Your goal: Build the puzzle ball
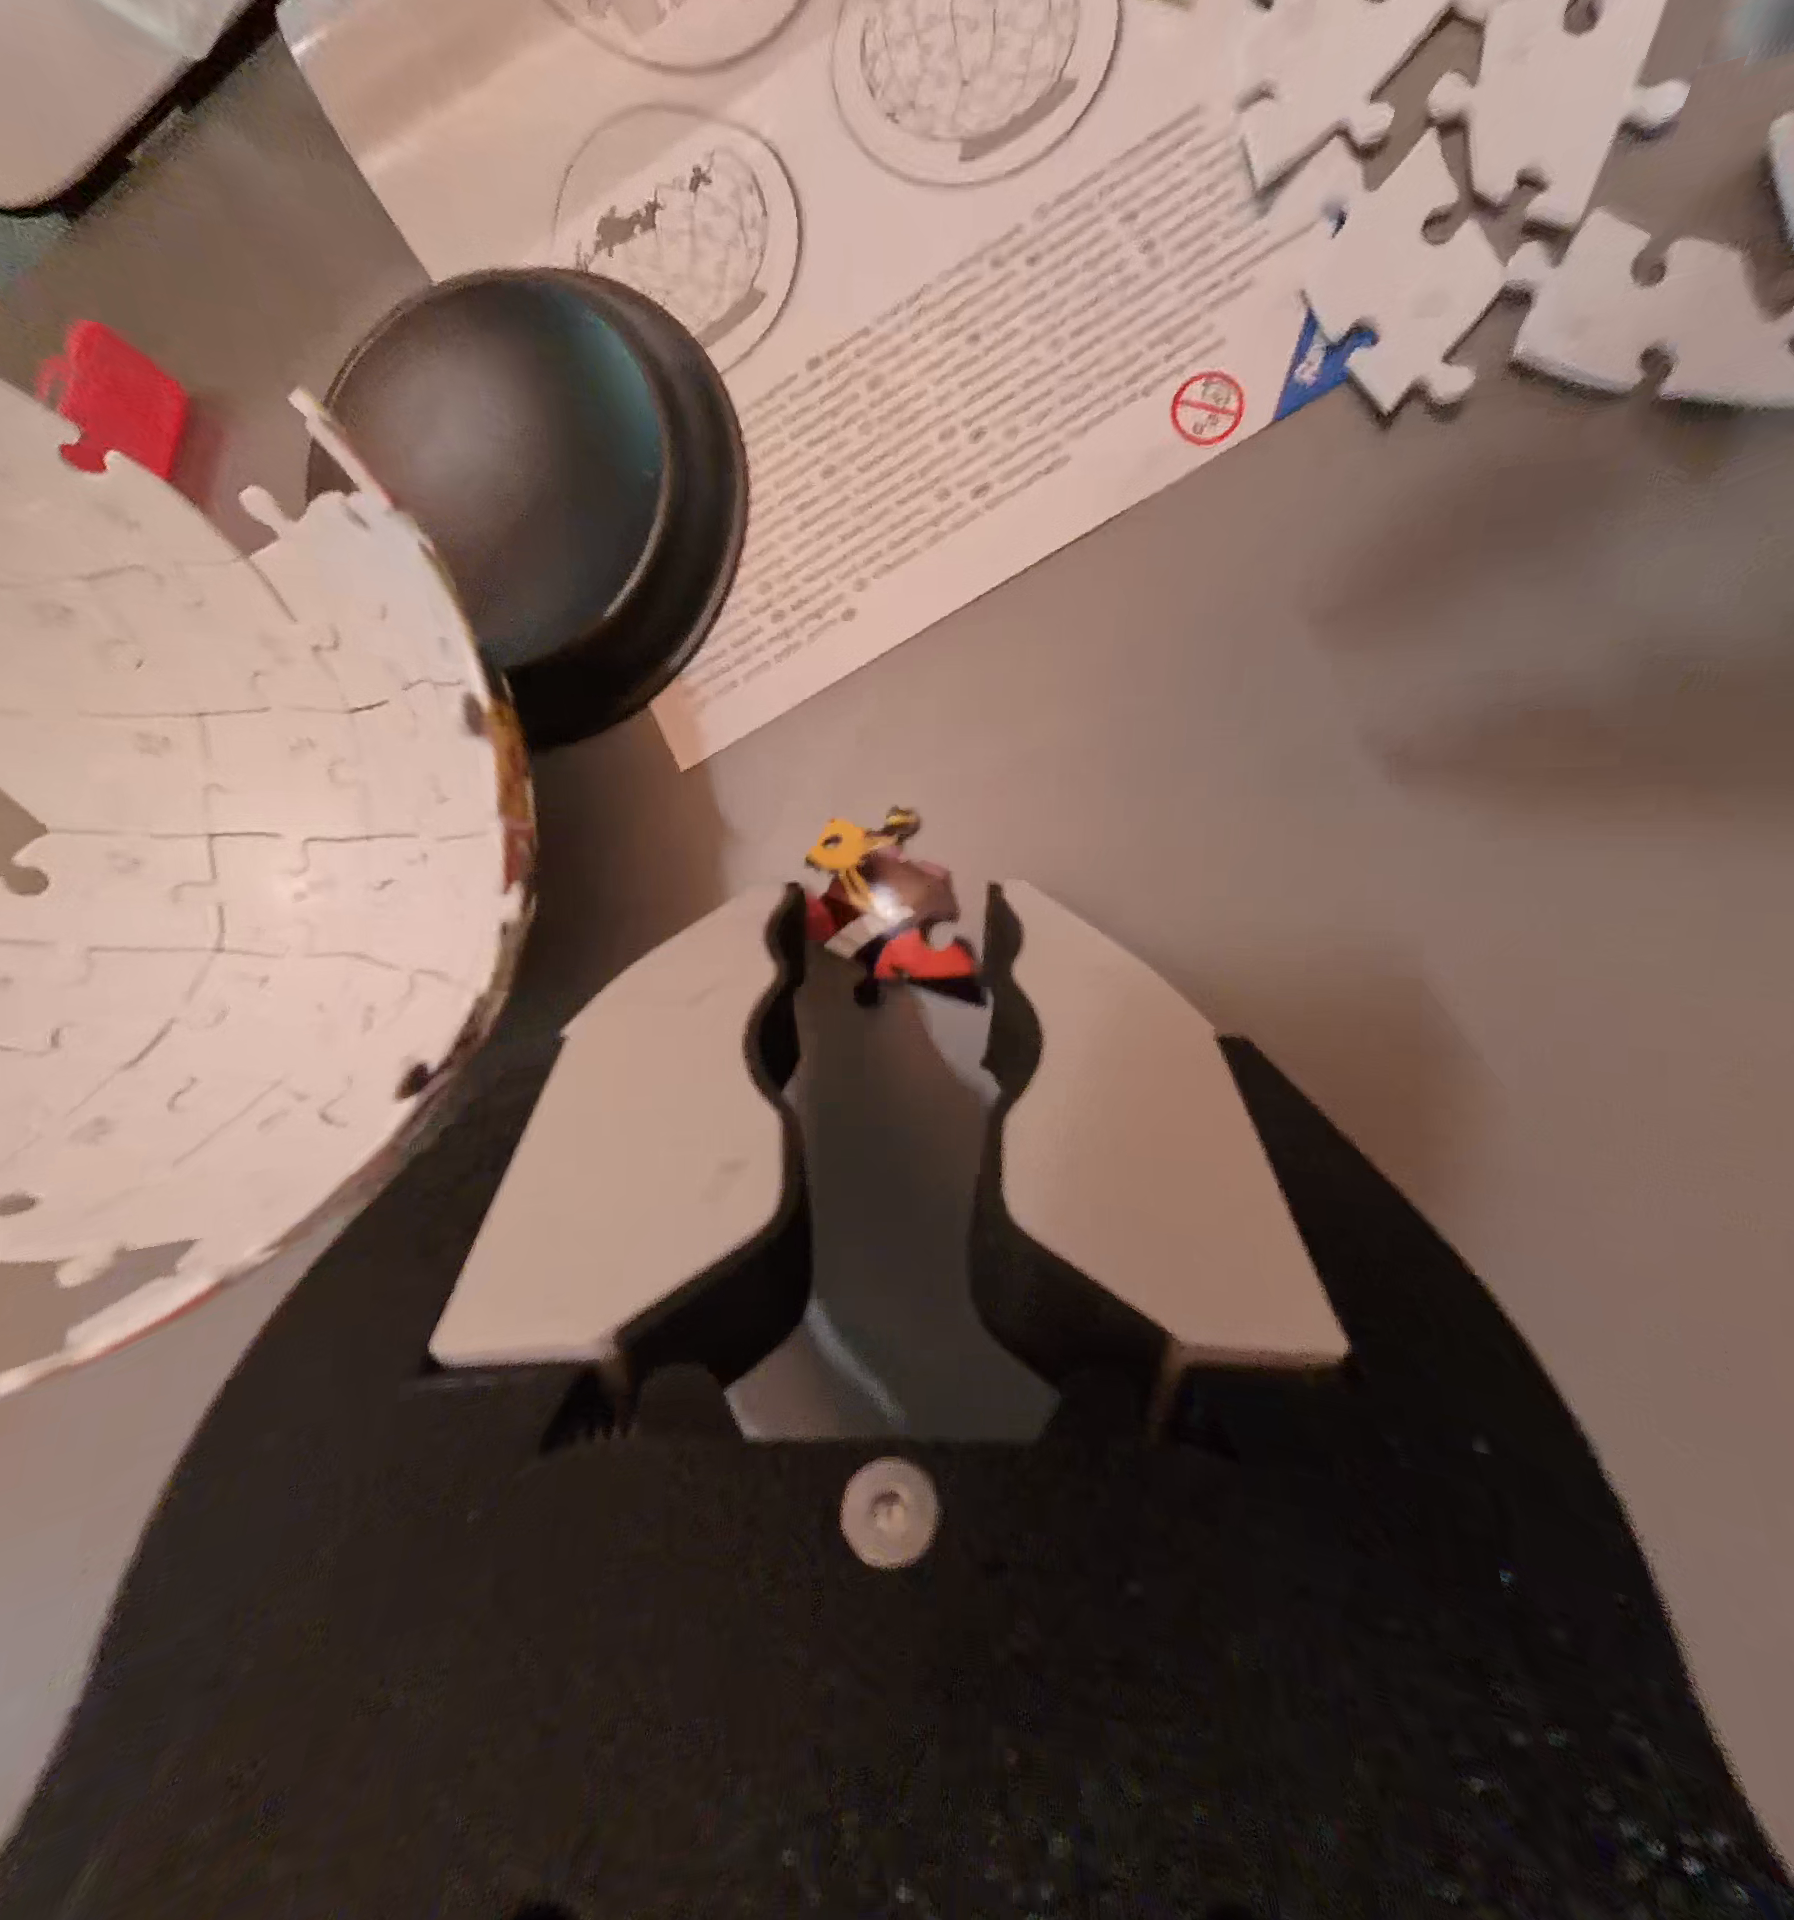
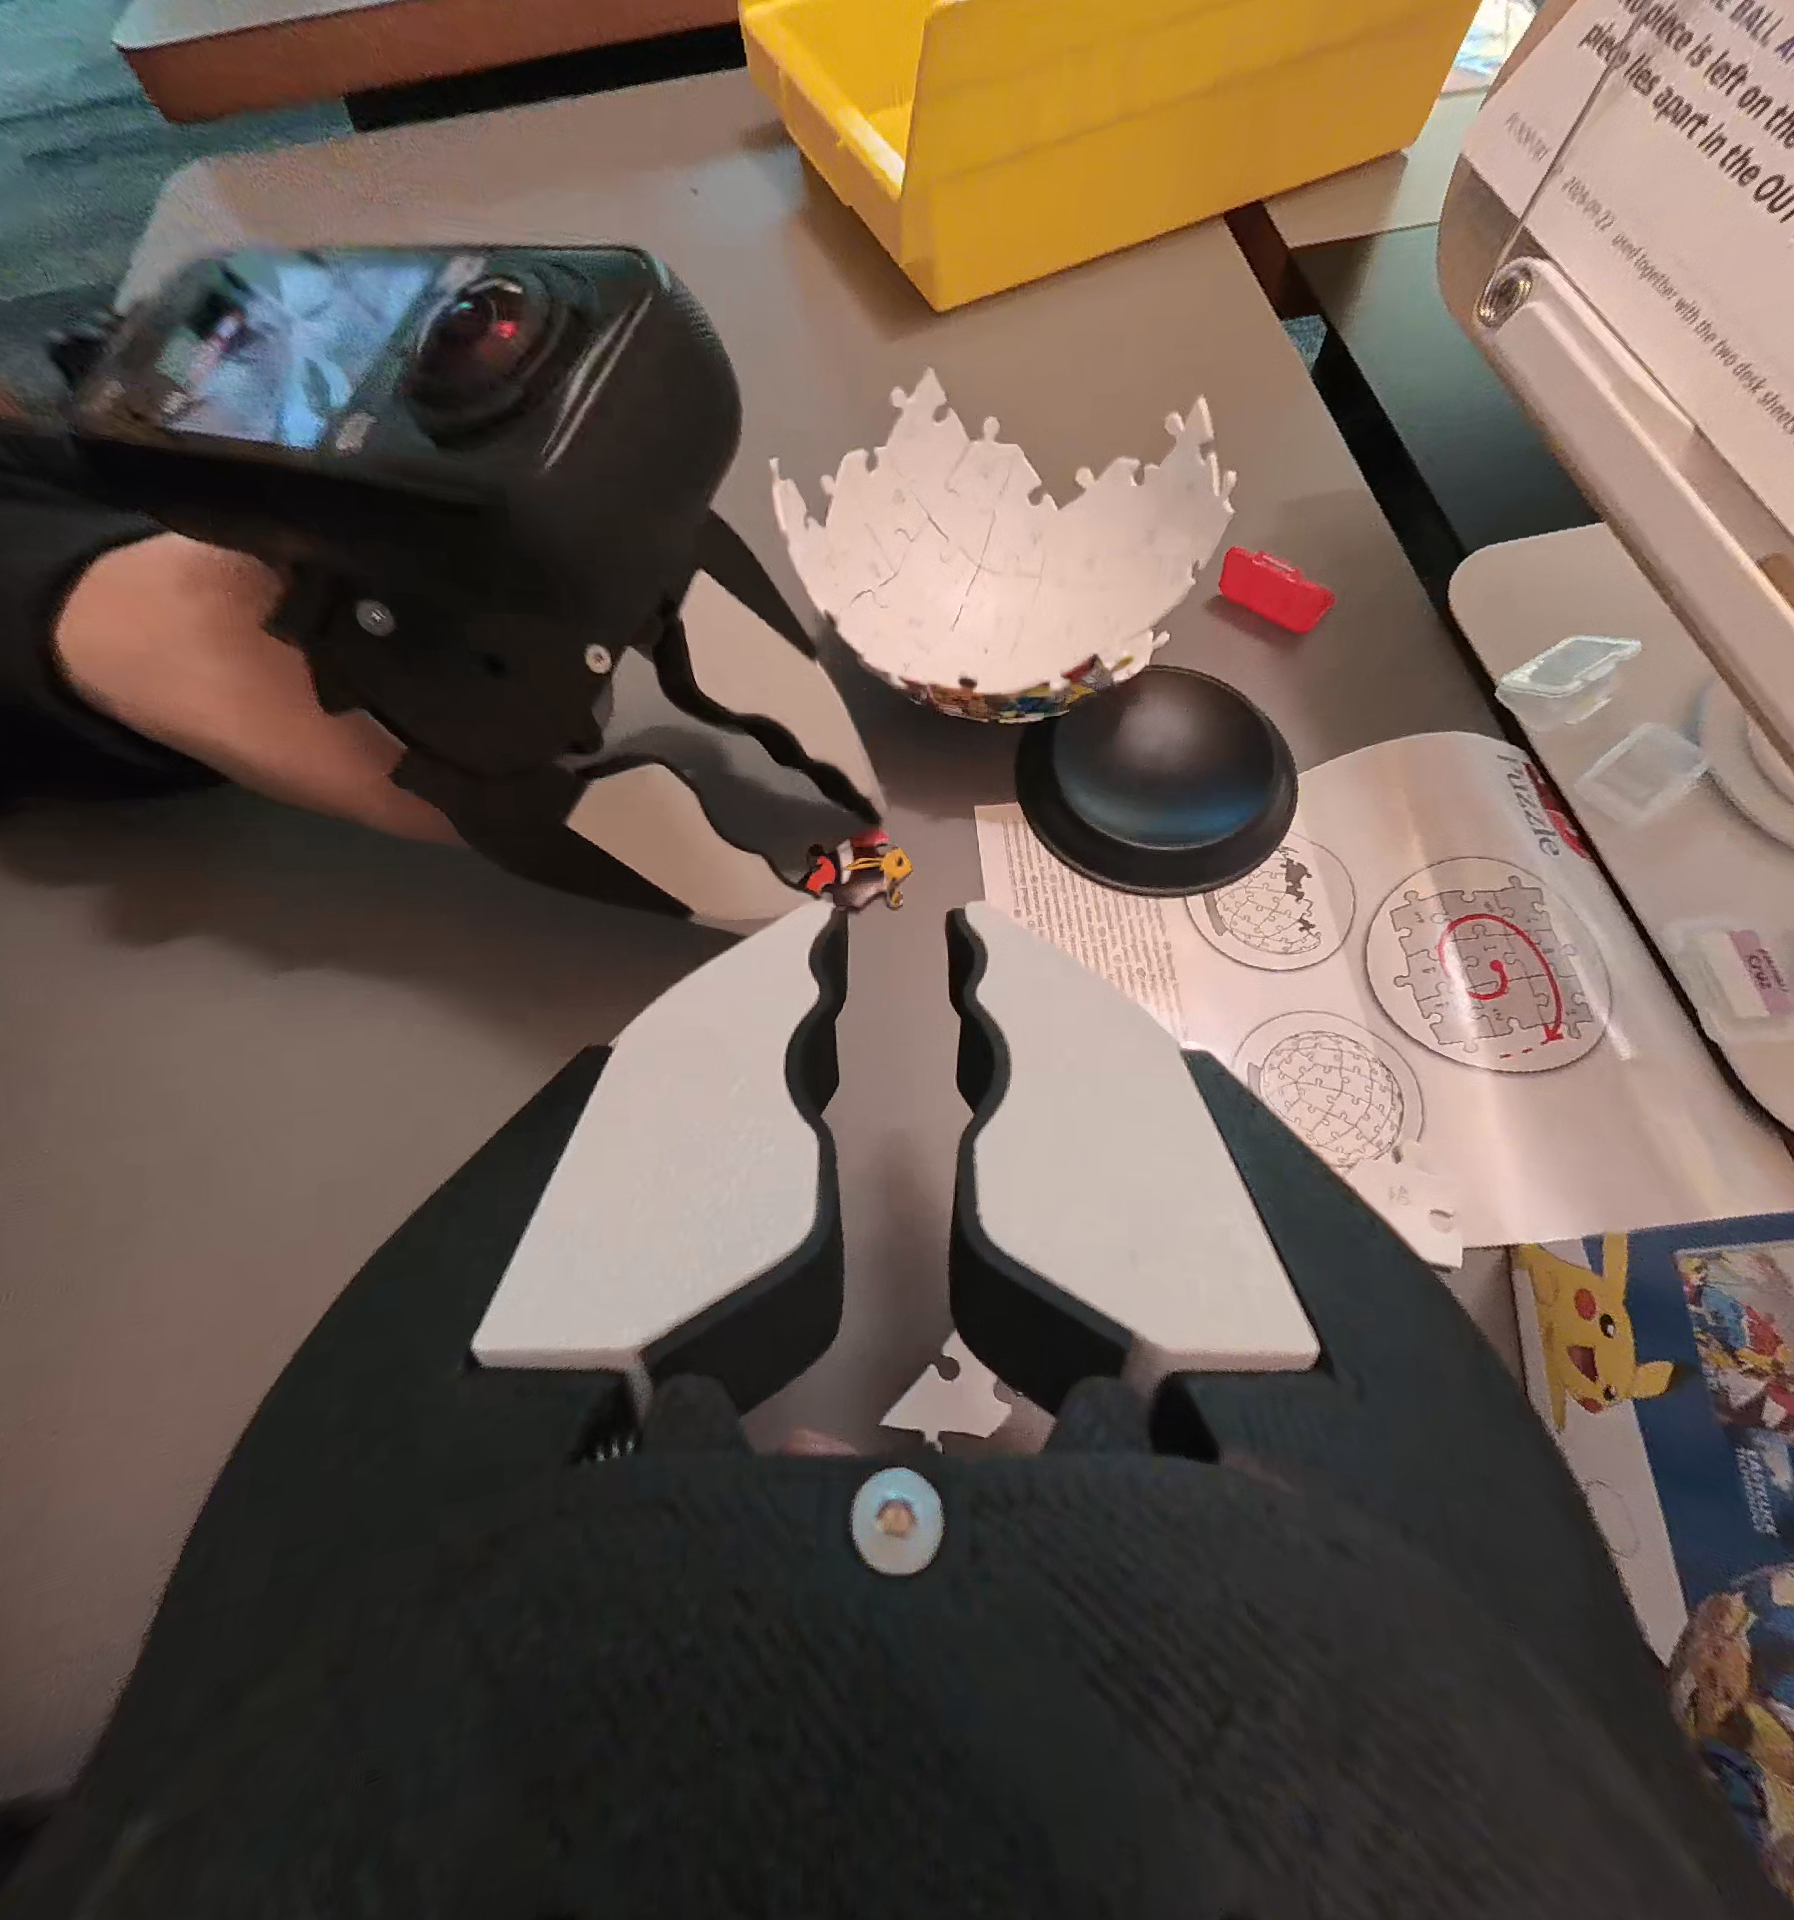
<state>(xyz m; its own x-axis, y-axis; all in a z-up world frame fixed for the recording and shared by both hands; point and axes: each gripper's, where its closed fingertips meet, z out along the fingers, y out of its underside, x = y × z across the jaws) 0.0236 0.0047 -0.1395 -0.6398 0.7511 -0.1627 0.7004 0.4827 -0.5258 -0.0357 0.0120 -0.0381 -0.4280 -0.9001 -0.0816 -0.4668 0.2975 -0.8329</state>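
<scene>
A half-built puzzle ball (image 1: 197, 831), a white shell with a jagged rim and its open side up, rests on the grey table; it also shows in the right wrist view (image 2: 997, 561). My left gripper (image 1: 893, 909) is shut on a small coloured puzzle piece (image 1: 888, 920) low over the table, right of the shell. In the right wrist view the left gripper (image 2: 846, 857) and the piece (image 2: 862, 868) sit just ahead of my right gripper (image 2: 895, 925), which is open and empty.
A black round stand (image 1: 529, 488) sits beside the shell on an instruction sheet (image 1: 976, 364). Loose white pieces (image 1: 1495, 208) lie far right. A red piece (image 2: 1272, 587), yellow bin (image 2: 1080, 125), puzzle box (image 2: 1703, 1455), clear small boxes (image 2: 1568, 665) and a sign stand (image 2: 1651, 312) ring the area. Spacing between my two grippers at the tips: around 12 centimetres.
</scene>
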